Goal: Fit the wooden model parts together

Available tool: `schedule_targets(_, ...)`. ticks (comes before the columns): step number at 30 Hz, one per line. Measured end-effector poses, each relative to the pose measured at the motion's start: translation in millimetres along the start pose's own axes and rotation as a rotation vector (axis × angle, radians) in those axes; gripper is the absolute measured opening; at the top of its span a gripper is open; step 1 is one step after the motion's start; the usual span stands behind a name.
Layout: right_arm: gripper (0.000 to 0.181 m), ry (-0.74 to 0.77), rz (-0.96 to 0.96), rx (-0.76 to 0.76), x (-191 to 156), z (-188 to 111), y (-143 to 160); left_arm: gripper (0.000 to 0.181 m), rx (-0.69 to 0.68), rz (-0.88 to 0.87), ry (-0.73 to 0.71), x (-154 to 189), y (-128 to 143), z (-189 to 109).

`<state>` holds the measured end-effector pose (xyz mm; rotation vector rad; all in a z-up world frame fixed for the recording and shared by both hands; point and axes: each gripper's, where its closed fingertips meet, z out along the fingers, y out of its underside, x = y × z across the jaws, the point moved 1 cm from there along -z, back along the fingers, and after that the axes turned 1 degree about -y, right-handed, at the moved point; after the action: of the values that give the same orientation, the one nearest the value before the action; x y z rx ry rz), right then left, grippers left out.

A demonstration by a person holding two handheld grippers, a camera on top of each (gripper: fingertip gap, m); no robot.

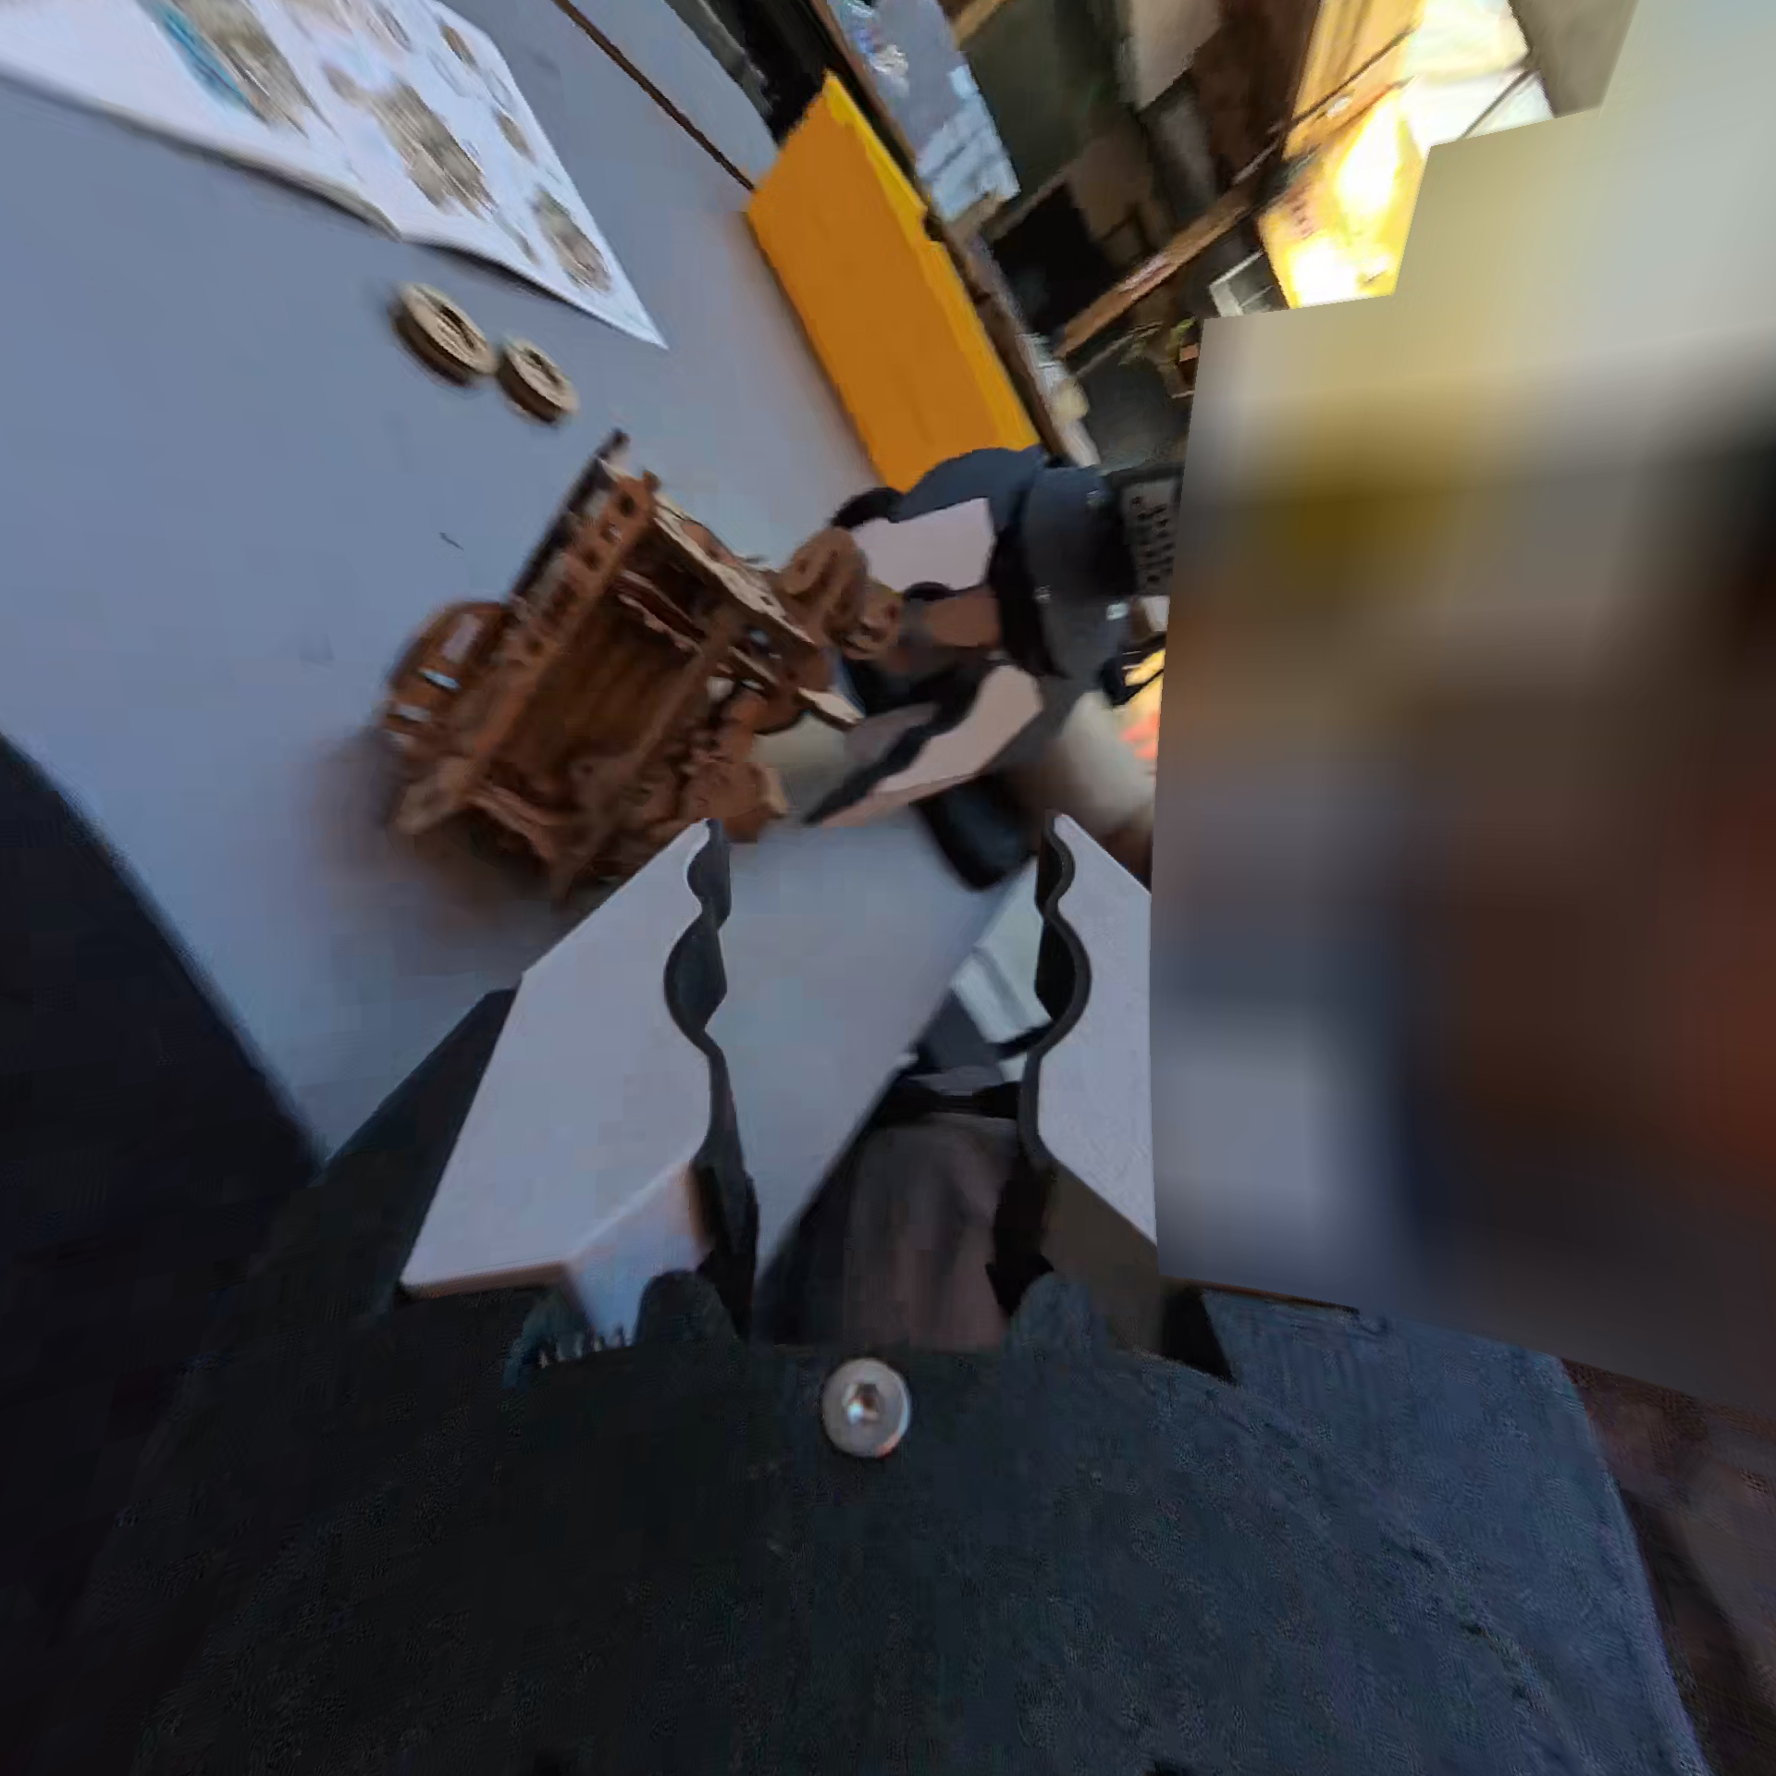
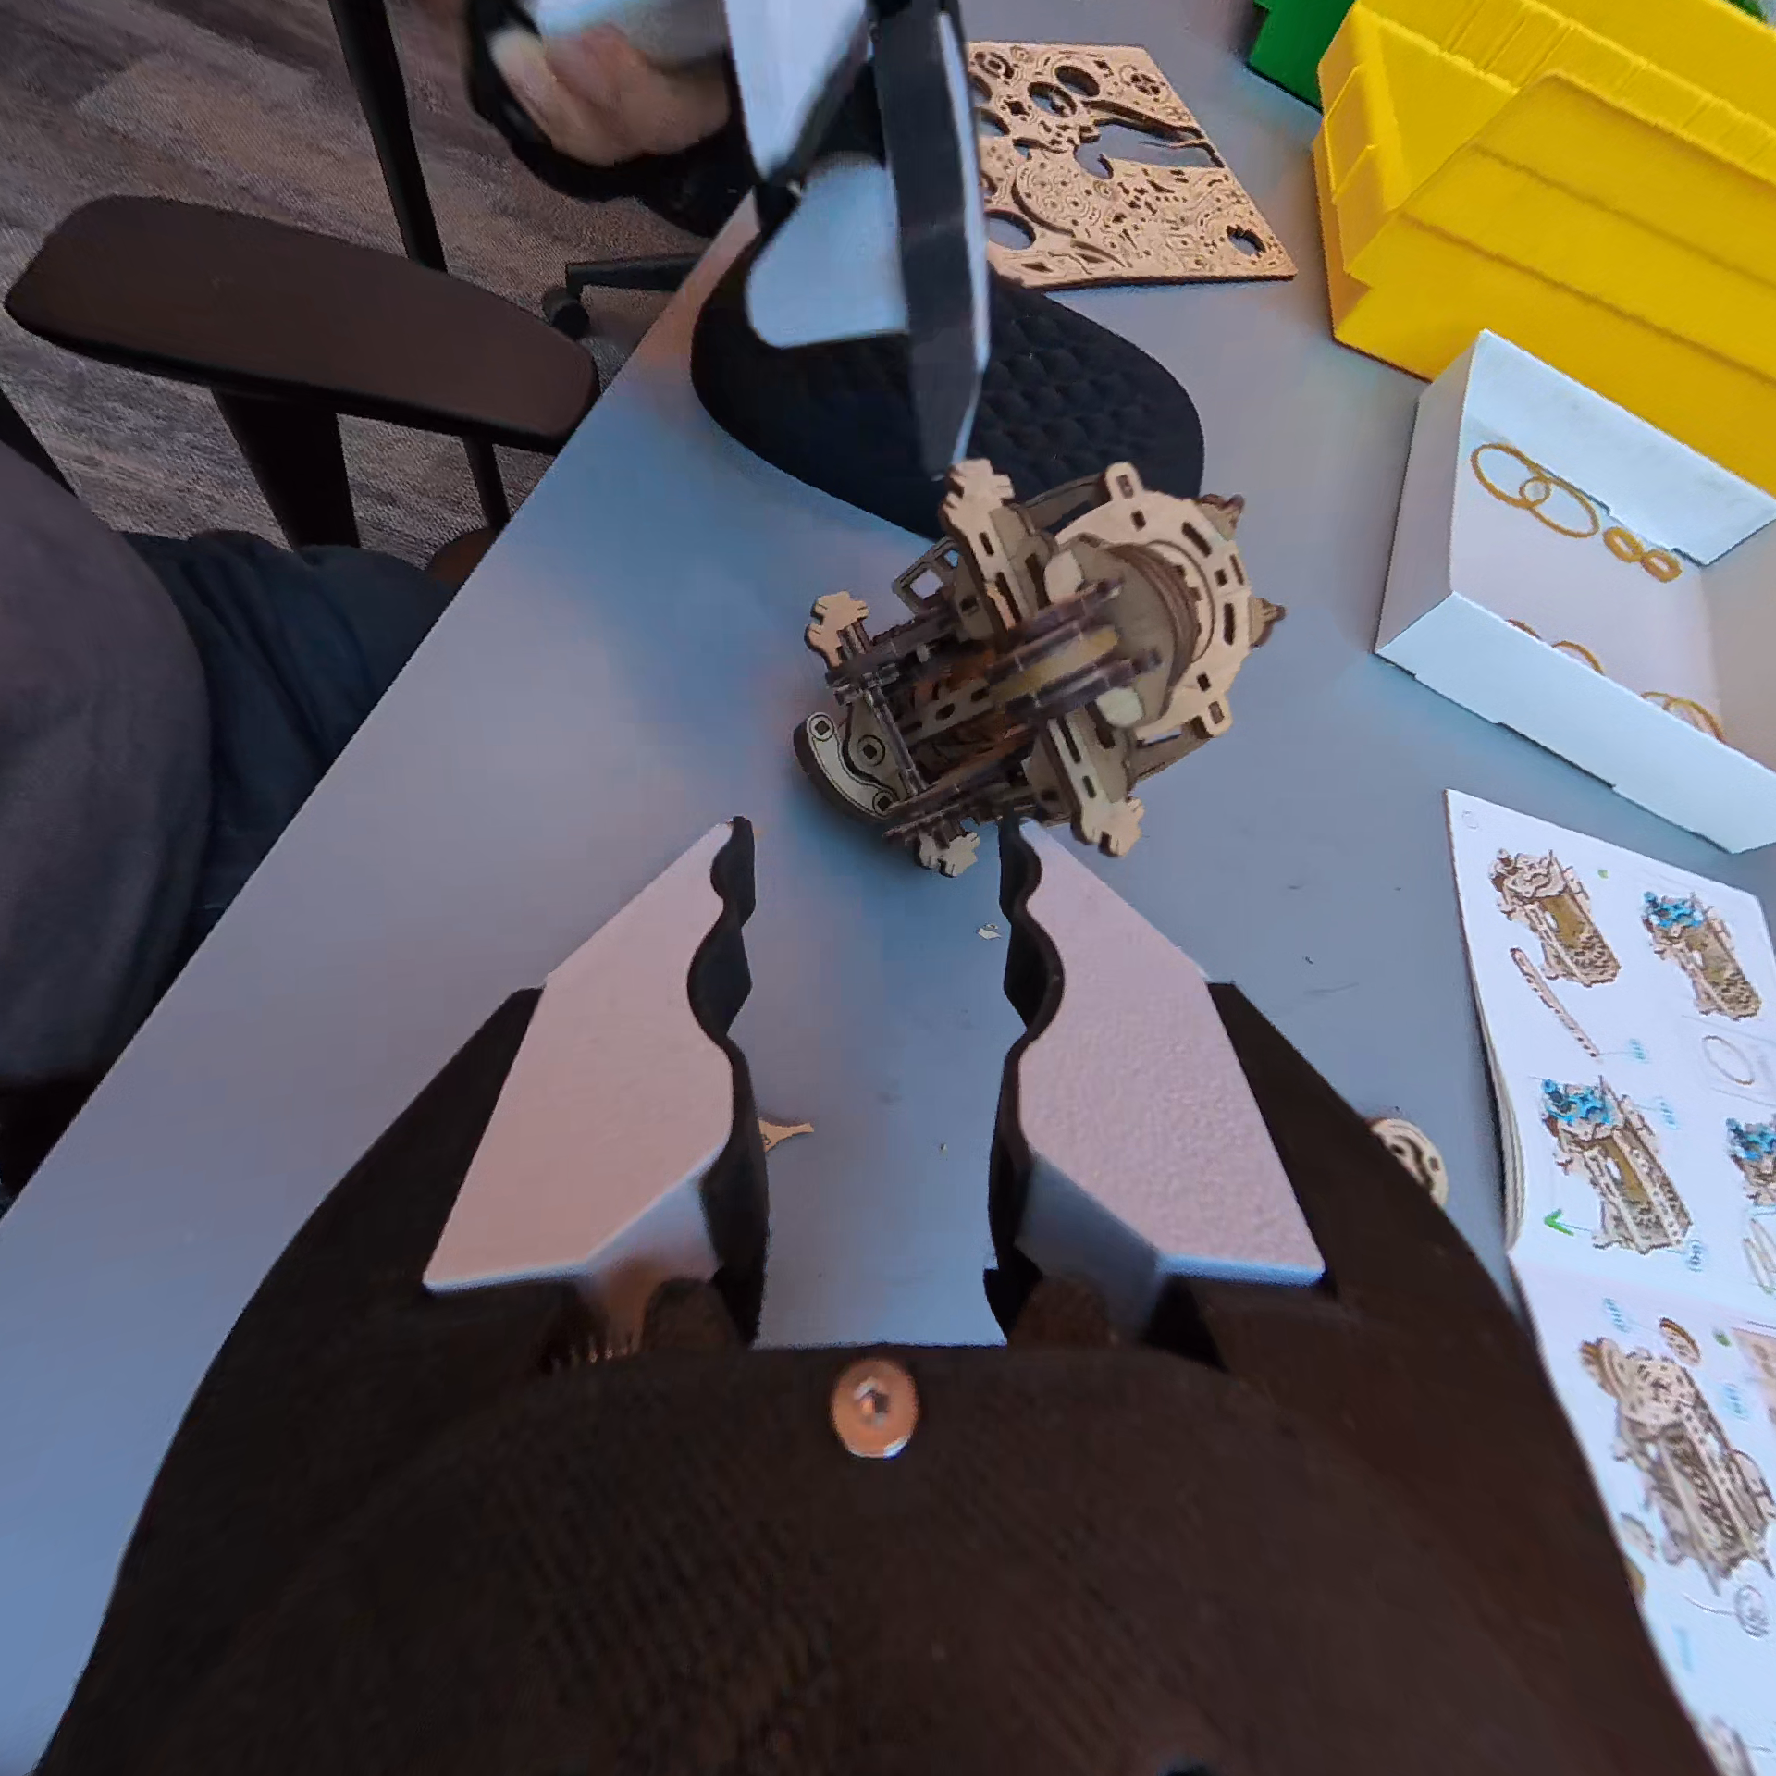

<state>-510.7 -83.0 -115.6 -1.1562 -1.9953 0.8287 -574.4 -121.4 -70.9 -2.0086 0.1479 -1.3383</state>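
The wooden model (image 2: 1038, 663), a part-built block of gears and frames, rests on the grey table (image 2: 538, 769). My right gripper (image 2: 875, 831) is open and empty, with its fingertips just short of the model's near end. My left gripper (image 1: 879, 836) is open and empty; the model (image 1: 596, 692) lies ahead of it to the left. In the right wrist view the left gripper (image 2: 947, 452) hangs from above, its tip close to the model's top. The right gripper (image 1: 961, 653) also shows beside the model in the left wrist view.
Two loose wooden wheels (image 1: 481, 351) lie near the instruction booklet (image 1: 384, 125); the booklet (image 2: 1634, 1153) is at right. A punched wooden sheet (image 2: 1105, 163), yellow bins (image 2: 1557, 192), a white box (image 2: 1586, 596) and a black mat (image 2: 1076, 404) stand behind. A chair armrest (image 2: 288, 317) is left of the table edge.
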Motion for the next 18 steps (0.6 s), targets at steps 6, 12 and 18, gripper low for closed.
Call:
schedule_targets(6,0.051,-0.034,0.119,0.054,-1.1,-1.6,-1.9,0.122,0.104,0.570,-0.352,-26.8,-21.7,8.4)
schedule_targets(12,0.050,-0.005,0.138,0.051,1.1,0.6,4.9,0.102,0.044,0.924,-0.663,-44.5,-35.6,31.8)
schedule_targets(18,0.049,-0.039,0.167,0.070,-5.6,5.1,1.8,0.103,-0.056,0.731,-0.533,-56.2,-26.8,50.5)
